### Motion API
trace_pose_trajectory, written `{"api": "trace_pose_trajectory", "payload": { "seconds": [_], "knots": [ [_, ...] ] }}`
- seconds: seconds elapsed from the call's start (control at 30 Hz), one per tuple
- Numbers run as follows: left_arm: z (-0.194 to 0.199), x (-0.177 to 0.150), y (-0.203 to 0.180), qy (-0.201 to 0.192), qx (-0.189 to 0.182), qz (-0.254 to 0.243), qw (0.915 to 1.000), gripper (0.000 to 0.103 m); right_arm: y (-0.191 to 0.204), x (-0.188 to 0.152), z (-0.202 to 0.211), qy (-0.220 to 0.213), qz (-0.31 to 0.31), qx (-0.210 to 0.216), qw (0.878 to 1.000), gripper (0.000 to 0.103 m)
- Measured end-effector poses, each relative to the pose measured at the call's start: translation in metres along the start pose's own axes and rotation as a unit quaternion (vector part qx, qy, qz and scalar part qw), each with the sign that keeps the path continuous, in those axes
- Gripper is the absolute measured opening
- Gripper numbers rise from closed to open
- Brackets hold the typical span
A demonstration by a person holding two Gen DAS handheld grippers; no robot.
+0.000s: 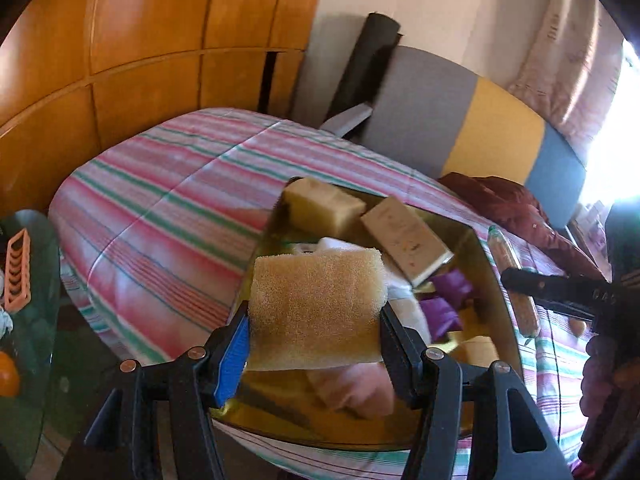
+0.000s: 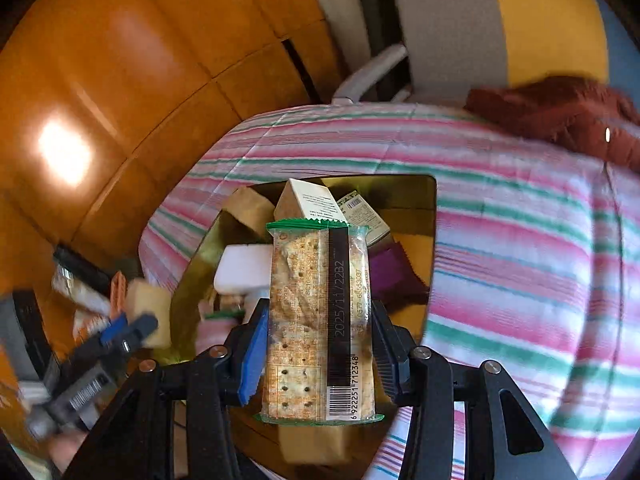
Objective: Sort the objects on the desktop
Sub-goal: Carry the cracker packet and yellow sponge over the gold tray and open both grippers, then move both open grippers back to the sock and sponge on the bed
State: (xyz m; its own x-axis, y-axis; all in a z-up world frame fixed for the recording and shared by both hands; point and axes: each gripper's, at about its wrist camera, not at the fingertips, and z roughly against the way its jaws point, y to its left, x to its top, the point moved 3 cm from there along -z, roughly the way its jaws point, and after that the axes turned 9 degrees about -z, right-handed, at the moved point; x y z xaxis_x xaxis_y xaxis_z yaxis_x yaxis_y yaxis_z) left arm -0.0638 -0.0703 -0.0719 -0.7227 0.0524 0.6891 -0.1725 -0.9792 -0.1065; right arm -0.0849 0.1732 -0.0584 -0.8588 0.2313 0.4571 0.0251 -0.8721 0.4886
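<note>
Golden tin point(image 1: 486, 256), partly hidden behind the left tool's point(image 1: 314, 332) sponge point(image 1: 316, 312).

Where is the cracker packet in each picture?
Left wrist view: the cracker packet is at the right edge, beside the gold box, held by the right gripper.
Right wrist view: the packet fills the centre, clamped between the fingers.
Shared landmark: the gold box on the striped bedspread.

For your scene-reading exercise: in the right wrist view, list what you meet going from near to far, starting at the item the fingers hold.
cracker packet → white box in the gold tray → striped bedcover → grey-and-yellow chair.
</note>
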Motion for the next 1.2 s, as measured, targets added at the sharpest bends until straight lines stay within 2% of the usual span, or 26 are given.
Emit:
{"api": "trace_pose_trajectory", "payload": {
  "seconds": [0.13,0.2,0.33,0.47,0.57,0.63,0.8,1.0,1.2],
  "knots": [
    [-0.011,-0.008,-0.001,0.020,-0.001,-0.007,0.9998,0.061,0.000,0.002,-0.012,0.014,-0.044,0.036,0.998,0.052],
    [-0.017,-0.013,-0.004,0.029,0.002,-0.014,0.9995,0.062,0.003,0.000,-0.014,0.016,-0.045,0.042,0.998,0.052],
    [-0.027,-0.019,-0.009,0.046,-0.011,-0.011,0.9988,0.064,0.007,-0.009,-0.013,0.018,-0.034,0.036,0.999,0.052],
    [-0.034,-0.023,-0.012,0.054,-0.001,-0.015,0.9984,0.065,0.006,-0.017,-0.009,0.015,-0.024,0.024,0.999,0.053],
    [-0.039,-0.025,-0.013,0.066,0.008,-0.029,0.9974,0.065,0.007,-0.025,-0.006,0.010,-0.014,0.013,1.000,0.057],
    [-0.046,-0.028,-0.012,0.082,0.013,-0.032,0.9960,0.065,0.009,-0.029,-0.003,0.006,-0.008,0.006,1.000,0.064],
    [-0.037,-0.025,-0.010,0.064,0.028,-0.029,0.9971,0.066,0.017,-0.038,0.006,-0.011,0.028,-0.019,0.999,0.070],
    [-0.022,-0.023,-0.018,0.041,0.032,-0.051,0.9974,0.077,0.027,-0.047,0.012,-0.021,0.050,-0.022,0.998,0.074],
    [-0.004,-0.013,-0.023,0.009,0.044,-0.068,0.9966,0.082,0.030,-0.055,0.014,-0.021,0.059,-0.025,0.998,0.078]
  ]
}}
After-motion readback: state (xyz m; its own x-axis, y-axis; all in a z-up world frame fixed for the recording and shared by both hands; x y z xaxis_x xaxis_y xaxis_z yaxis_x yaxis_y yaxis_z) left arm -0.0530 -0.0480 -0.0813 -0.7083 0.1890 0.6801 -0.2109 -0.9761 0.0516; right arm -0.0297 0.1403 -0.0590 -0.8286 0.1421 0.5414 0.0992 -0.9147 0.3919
